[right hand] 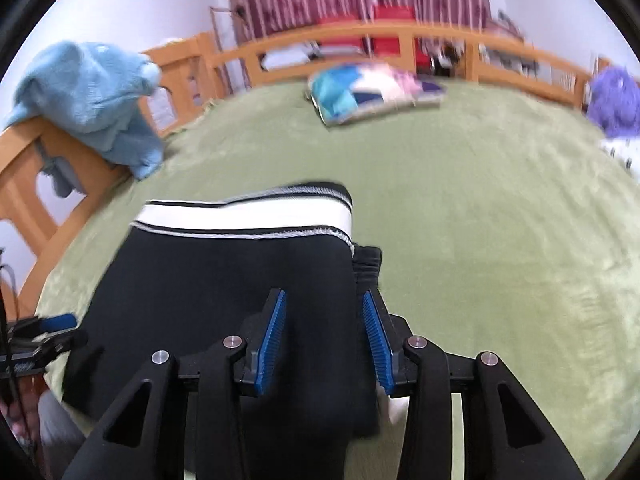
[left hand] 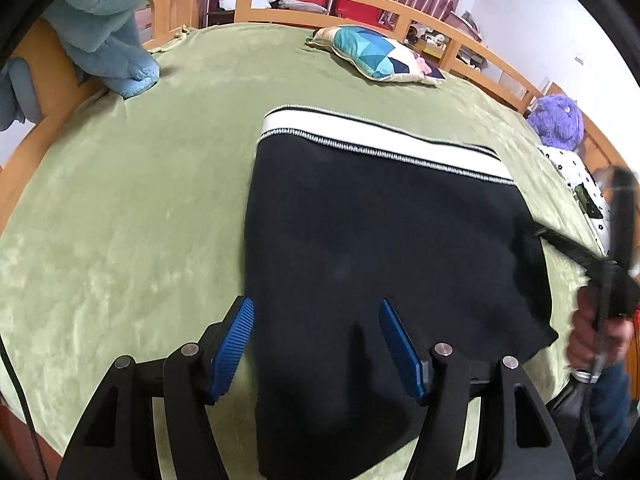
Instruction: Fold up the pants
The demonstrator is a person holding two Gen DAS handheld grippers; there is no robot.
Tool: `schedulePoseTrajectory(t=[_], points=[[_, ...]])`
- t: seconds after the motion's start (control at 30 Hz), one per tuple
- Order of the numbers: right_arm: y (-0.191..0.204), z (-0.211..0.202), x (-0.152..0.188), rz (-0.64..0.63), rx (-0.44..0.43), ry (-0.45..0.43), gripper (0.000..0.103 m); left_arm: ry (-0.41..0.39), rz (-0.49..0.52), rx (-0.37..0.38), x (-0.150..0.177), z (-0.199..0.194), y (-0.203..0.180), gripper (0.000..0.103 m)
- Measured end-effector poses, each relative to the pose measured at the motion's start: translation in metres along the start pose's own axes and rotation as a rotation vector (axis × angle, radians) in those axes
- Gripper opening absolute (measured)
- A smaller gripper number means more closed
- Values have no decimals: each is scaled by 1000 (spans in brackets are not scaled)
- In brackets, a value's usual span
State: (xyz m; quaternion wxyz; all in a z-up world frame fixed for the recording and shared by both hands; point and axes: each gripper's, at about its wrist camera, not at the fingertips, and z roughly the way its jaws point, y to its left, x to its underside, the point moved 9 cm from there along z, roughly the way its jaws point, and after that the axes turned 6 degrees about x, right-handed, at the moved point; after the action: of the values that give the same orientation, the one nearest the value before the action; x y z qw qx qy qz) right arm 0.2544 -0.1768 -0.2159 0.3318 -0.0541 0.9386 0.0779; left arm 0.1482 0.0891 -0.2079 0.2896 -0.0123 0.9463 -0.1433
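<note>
Black pants (left hand: 384,248) with a white waistband (left hand: 372,136) lie folded on the green bed cover; they also show in the right wrist view (right hand: 224,292). My left gripper (left hand: 316,344) is open, its blue pads straddling the pants' near left edge just above the cloth. My right gripper (right hand: 324,336) is open over the pants' right edge, where a bunched black cuff (right hand: 366,268) sticks out. The right gripper also shows at the right of the left wrist view (left hand: 616,264), and the left gripper at the left edge of the right wrist view (right hand: 44,332).
The green bed cover (left hand: 120,216) is ringed by a wooden rail (left hand: 400,4). A light blue towel (left hand: 112,24) hangs at the far left corner. A patterned pillow (left hand: 384,56) lies at the back. A purple plush (left hand: 556,120) and dotted cloth (left hand: 576,172) sit at the right.
</note>
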Motion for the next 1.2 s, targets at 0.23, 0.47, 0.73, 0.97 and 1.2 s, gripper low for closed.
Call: schedulePoseTrajectory(t=[0.23,0.47,0.73,0.97,1.2], points=[[-14,-29,-10,140,-180,-79,9,-20,12,26,-6,-5,-1,64],[-37,1,18,93,55,23,24,9,21,47,1,2,-11,64],[-8,-61,55,40,15,-40,39,75,15,57,51,8,-13,65],[-2,-52,114,10,98,60,39,97,-20,55,83,-4,-14,70],[1,-124,82,67,86,-29,58,-36,72,-14,40,-64,-51,69]])
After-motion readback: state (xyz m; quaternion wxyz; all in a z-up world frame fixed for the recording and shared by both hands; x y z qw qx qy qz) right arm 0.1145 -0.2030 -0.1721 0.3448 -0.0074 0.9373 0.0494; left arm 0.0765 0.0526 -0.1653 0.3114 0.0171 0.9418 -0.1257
